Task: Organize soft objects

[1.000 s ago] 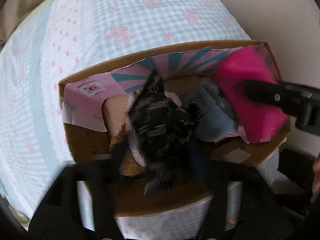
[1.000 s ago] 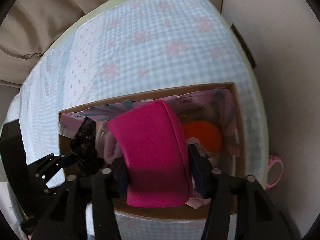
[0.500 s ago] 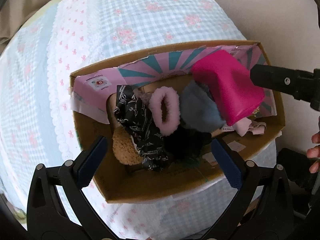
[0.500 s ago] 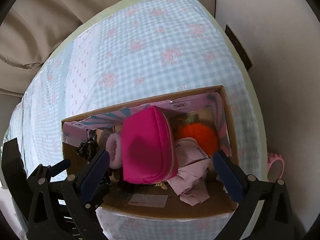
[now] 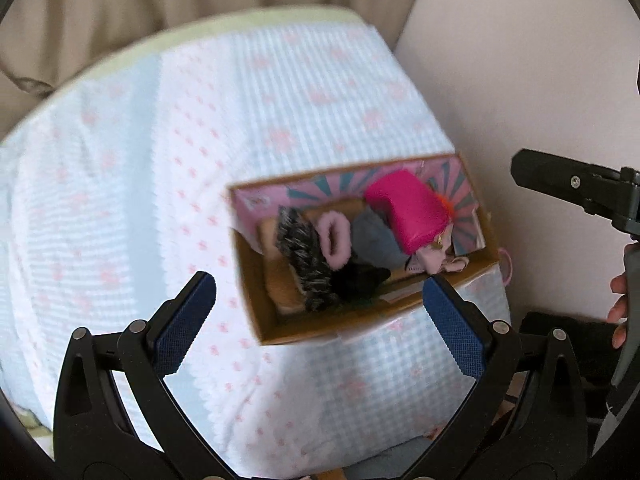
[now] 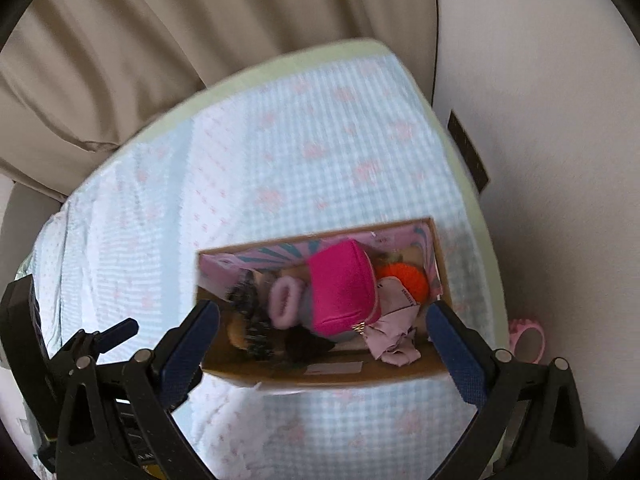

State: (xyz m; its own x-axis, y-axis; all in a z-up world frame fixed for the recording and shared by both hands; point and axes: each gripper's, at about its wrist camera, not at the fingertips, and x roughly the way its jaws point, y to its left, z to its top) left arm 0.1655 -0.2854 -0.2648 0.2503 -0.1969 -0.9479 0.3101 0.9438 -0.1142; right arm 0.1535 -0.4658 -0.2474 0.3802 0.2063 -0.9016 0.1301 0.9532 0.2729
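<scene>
A bed [image 6: 280, 168] under a blue gingham cover with pink flowers fills both views, beige curtains [image 6: 160, 40] behind it and a pale wall [image 6: 540, 80] beside. Near its edge sits an open cardboard box [image 6: 320, 376] holding a magenta pouch [image 6: 340, 288], a black-and-white cloth [image 5: 304, 248], a pink fluffy scrunchie [image 6: 284, 300] and an orange puff [image 6: 408, 278]. The right tool [image 6: 322, 356] and left tool [image 5: 318, 324] both hang spread wide and empty, above the box.

bed [image 6: 320, 152]: blue gingham cover, pink flowers | curtain [image 6: 160, 48]: beige, behind bed | wall [image 6: 560, 120]: pale, right | pink ring [image 6: 528, 340]: beside bed
</scene>
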